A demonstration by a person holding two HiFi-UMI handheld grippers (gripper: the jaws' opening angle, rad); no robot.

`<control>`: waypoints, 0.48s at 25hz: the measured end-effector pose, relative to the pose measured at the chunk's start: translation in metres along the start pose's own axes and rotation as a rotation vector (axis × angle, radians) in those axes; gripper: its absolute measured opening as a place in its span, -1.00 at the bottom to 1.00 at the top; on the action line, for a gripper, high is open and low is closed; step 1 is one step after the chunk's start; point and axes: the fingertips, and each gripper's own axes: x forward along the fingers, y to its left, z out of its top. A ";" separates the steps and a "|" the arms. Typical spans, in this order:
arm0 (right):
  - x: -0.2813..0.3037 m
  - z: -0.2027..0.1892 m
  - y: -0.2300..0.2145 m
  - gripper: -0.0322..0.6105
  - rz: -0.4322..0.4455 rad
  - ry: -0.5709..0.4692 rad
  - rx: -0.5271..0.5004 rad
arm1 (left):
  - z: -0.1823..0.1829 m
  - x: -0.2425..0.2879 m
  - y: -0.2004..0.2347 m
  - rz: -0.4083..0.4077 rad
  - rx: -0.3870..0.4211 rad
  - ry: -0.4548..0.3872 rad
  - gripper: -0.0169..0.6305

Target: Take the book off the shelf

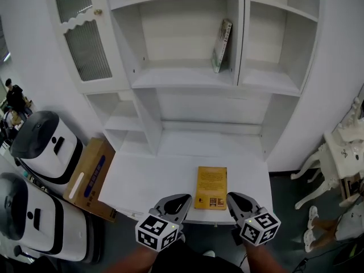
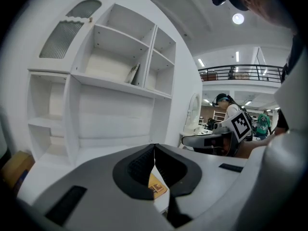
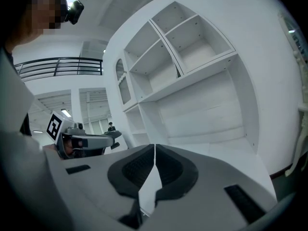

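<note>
A green-and-white book (image 1: pixel 222 45) leans upright against the divider on the upper shelf of the white shelf unit (image 1: pixel 187 78); the left gripper view shows this book (image 2: pixel 133 74) too. An orange book (image 1: pixel 211 187) lies flat on the white desk top (image 1: pixel 148 178) near its front edge. My left gripper (image 1: pixel 181 199) hovers just left of the orange book, jaws shut and empty. My right gripper (image 1: pixel 234 198) sits just right of it, also shut with nothing held. Both point toward the shelf, well below the leaning book. Through the left gripper (image 2: pixel 154 146) a bit of the orange book (image 2: pixel 157 186) shows.
Two white rounded robots (image 1: pixel 40 144) (image 1: pixel 25 220) and a cardboard box (image 1: pixel 91 178) stand on the floor at the left. A ribbed-glass cabinet door (image 1: pixel 85 38) hangs open at upper left. White ornate furniture (image 1: pixel 341 152) stands at the right.
</note>
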 end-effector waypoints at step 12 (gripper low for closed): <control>0.055 0.137 0.028 -0.80 0.019 -0.198 -0.155 | 0.043 -0.008 0.069 -0.012 0.072 -0.053 -0.91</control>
